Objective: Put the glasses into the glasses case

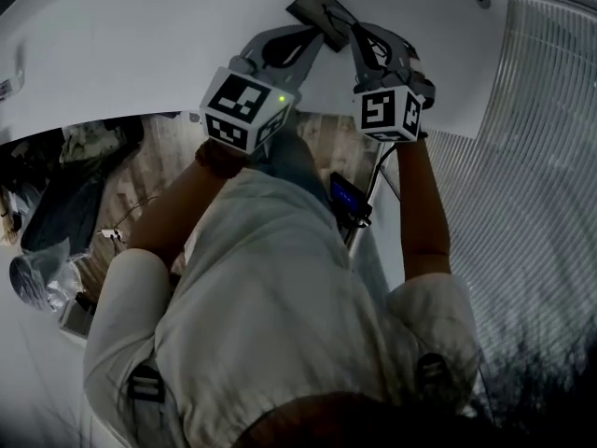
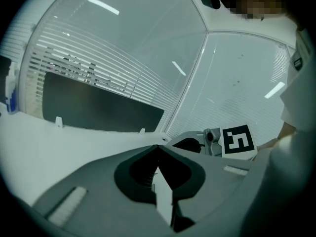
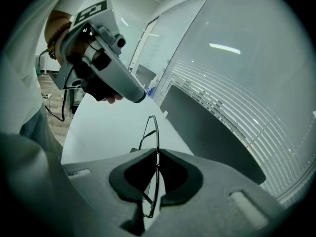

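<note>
The thin wire-framed glasses [image 3: 157, 134] stand edge-on between the jaws of my right gripper [image 3: 157, 153], which is shut on them; one lens rim pokes out past the tips. In the head view this gripper [image 1: 359, 37] is held over the white table [image 1: 140, 45]. A dark flat glasses case [image 1: 322, 7] shows just beyond both grippers' tips. My left gripper [image 1: 322, 34] points at the case's near edge, and its tips [image 2: 158, 148] meet. A pale strip shows deep between its jaws; I cannot tell what it is. The right gripper view shows the left gripper [image 3: 140, 97] raised above the table.
A glass wall with blinds [image 1: 546, 157] runs along the table's right side. A long dark panel [image 3: 207, 127] stands along the table's edge by that wall. Bags and clutter [image 1: 65, 203] lie on the wooden floor at the left. White tabletop [image 3: 108, 127] stretches ahead.
</note>
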The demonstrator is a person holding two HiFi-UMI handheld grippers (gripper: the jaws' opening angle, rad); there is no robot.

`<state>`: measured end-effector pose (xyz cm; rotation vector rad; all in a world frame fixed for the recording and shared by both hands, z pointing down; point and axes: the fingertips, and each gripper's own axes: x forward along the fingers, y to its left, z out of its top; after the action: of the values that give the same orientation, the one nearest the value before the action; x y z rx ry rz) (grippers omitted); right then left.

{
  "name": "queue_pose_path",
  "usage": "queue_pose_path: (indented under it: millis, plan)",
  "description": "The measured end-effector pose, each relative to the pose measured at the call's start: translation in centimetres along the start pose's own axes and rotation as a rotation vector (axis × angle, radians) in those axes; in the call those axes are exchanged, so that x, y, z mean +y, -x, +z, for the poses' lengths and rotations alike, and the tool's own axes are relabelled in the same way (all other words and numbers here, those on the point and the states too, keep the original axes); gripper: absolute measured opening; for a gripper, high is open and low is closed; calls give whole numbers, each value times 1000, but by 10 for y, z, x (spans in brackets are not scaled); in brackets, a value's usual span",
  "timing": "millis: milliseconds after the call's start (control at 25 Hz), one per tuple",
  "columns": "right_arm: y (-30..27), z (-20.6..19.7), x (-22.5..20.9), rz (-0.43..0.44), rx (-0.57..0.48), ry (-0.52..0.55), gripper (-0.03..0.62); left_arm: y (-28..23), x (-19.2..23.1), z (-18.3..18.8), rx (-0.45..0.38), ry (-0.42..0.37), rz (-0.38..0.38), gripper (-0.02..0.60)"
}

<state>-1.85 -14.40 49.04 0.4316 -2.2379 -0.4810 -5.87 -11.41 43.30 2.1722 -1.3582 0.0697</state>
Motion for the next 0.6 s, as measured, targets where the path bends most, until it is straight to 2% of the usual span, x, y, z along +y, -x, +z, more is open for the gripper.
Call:
queue_pose_path:
  millis: [160, 400, 600]
  plan:
    - [-17, 0, 4, 19, 13, -16, 18, 2, 20, -5, 2, 16, 33, 0]
    - [-32, -17, 14, 31, 74, -64, 18, -5, 33, -23, 43, 30, 29, 0]
    - [-54, -18, 9, 30, 91, -37, 18, -18, 54, -22, 55, 27, 37, 0]
